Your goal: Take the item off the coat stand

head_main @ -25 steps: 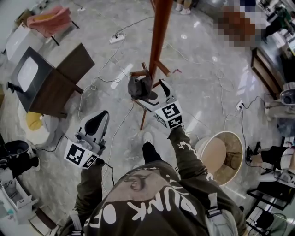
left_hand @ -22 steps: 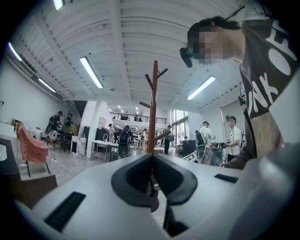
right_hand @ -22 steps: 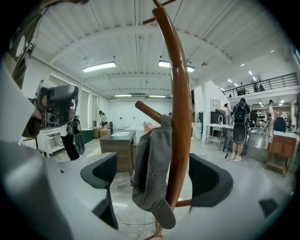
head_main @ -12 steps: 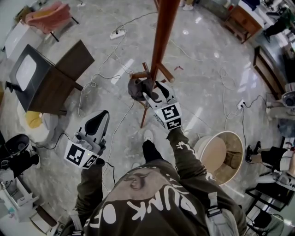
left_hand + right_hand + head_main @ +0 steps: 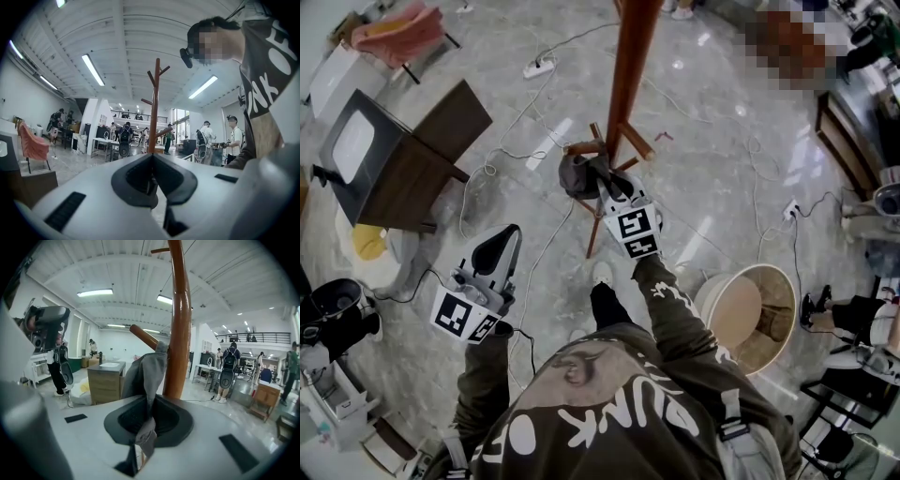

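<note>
Open marble floor (image 5: 722,178) surrounds the brown wooden coat stand (image 5: 627,75), where the right gripper (image 5: 605,186), earlier agape, has just closed on the hanging grey cloth (image 5: 575,173); the left gripper (image 5: 508,236) is closed, empty.

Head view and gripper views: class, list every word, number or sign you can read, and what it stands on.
"PUNK OF": white print, upside down, on the person's dark sweatshirt.
Square black-and-white markers, no words: on the left gripper and the right gripper.
Small tag on the grey garment: too blurred to read.
</note>
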`<state>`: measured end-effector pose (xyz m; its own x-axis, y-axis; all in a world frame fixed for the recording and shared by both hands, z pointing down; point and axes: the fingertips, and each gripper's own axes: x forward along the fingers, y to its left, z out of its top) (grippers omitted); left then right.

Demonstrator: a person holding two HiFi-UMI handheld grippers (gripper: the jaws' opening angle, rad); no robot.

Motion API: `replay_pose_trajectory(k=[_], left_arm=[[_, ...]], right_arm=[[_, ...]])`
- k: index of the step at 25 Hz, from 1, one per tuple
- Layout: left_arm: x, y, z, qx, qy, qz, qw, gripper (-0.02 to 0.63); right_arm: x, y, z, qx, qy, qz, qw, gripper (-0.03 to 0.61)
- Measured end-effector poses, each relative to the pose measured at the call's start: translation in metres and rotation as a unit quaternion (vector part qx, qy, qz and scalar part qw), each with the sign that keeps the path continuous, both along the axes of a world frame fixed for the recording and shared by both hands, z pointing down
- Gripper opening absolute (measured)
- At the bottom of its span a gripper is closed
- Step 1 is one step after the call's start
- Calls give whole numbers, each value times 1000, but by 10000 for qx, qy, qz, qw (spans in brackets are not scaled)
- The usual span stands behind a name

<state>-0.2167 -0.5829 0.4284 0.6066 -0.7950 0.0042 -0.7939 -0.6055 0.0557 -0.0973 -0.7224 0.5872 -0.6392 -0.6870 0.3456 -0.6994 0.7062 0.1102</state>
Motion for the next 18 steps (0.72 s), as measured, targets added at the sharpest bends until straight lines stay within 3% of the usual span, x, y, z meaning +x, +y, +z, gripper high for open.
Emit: replay_pose_trajectory(k=[18], left_arm=[[-9, 56, -20, 301, -2, -102, 9995, 5]], right_arm=[[-28, 57, -113, 937, -621, -556, 9921, 32]])
